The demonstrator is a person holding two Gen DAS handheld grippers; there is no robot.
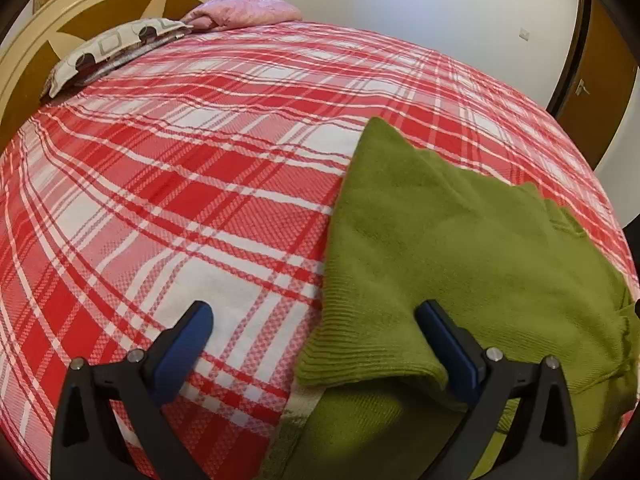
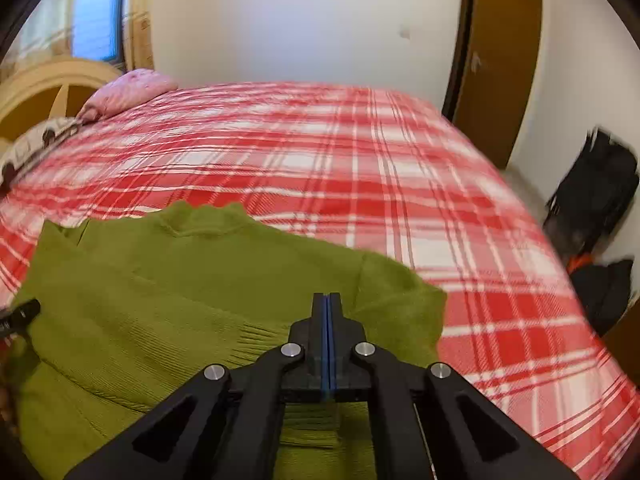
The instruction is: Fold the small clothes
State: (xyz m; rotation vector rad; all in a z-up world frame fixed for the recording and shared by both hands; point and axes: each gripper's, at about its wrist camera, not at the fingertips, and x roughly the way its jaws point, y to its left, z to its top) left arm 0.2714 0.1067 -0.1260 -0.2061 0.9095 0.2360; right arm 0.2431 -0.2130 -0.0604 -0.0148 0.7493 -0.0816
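A green knit sweater (image 1: 472, 248) lies partly folded on the red and white plaid bedspread (image 1: 192, 184). In the left wrist view my left gripper (image 1: 316, 320) is open, its right finger resting on the folded sleeve with the ribbed cuff between the jaws. In the right wrist view the sweater (image 2: 192, 280) fills the lower left, neck opening toward the far side. My right gripper (image 2: 328, 300) is shut with the pads pressed together, over the sweater's right part; nothing shows between its tips. The left gripper's edge (image 2: 20, 314) shows at the sweater's left side.
Two pillows, a patterned one (image 1: 116, 48) and a pink one (image 1: 244, 10), lie at the cream headboard (image 1: 72, 4). A brown door (image 2: 500, 64) stands beyond the bed. Dark bags (image 2: 596, 208) sit on the floor at the right of the bed.
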